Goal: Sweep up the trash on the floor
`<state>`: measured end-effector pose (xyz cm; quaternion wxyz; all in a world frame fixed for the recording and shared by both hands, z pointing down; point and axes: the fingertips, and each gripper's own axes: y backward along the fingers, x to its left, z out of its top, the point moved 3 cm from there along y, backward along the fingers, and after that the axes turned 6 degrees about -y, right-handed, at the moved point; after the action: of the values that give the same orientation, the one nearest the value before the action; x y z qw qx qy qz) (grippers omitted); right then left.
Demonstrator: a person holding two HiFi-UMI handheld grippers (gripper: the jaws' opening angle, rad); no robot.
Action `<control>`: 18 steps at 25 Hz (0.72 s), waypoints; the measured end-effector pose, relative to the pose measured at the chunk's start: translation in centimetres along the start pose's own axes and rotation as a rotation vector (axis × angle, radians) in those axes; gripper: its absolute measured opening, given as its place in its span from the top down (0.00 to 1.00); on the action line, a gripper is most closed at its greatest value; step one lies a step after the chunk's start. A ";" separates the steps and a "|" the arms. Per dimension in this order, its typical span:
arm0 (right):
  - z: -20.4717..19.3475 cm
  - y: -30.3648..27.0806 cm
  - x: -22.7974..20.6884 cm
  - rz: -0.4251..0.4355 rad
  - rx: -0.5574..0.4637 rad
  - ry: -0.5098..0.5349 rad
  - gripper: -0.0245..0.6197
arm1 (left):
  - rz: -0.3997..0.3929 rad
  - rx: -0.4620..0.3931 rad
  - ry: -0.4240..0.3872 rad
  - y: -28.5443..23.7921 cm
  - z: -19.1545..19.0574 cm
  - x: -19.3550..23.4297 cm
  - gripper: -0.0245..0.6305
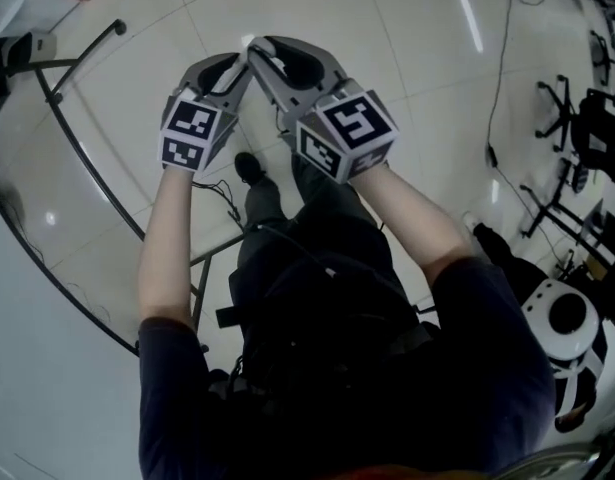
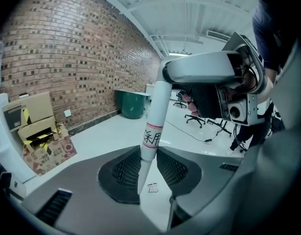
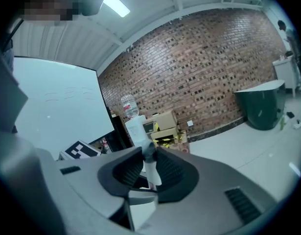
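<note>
A white handle (image 2: 157, 111) with a red-banded printed label runs up between my left gripper's (image 2: 149, 155) jaws, which are shut on it. Higher on the same handle my right gripper (image 2: 172, 75) is clamped near its top. In the right gripper view the handle's (image 3: 152, 173) grey-capped end sits between the shut jaws of the right gripper (image 3: 150, 168). From the head view both grippers, left (image 1: 235, 68) and right (image 1: 267, 63), meet tip to tip above the floor, with the handle's white end (image 1: 249, 42) showing between them. A small printed scrap (image 2: 152, 187) lies on the floor below.
Cardboard boxes (image 2: 40, 131) and a green bin (image 2: 133, 104) stand along the brick wall, with office chairs (image 2: 189, 114) further back. A curved black frame (image 1: 77, 148) runs at my left, a cable (image 1: 497, 88) crosses the floor at right, and a round white device (image 1: 567, 318) sits nearby.
</note>
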<state>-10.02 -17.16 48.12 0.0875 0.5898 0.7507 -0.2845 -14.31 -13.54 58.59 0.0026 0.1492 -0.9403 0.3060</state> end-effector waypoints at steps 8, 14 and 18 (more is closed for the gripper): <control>0.2 3.6 -8.1 -0.140 -0.039 -0.079 0.81 | -0.147 0.071 -0.084 -7.6 2.2 -2.8 0.81; 0.5 6.9 -13.9 -0.228 -0.076 -0.109 0.81 | -0.265 0.115 -0.170 -12.9 4.2 -5.5 0.81; 0.6 8.5 -16.4 -0.276 -0.101 -0.129 0.81 | -0.318 0.126 -0.189 -15.5 5.2 -6.8 0.81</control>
<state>2.55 -29.96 52.48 0.1253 0.4564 0.8307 -0.2931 -2.98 -26.50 62.63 -0.0468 0.3239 -0.8799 0.3444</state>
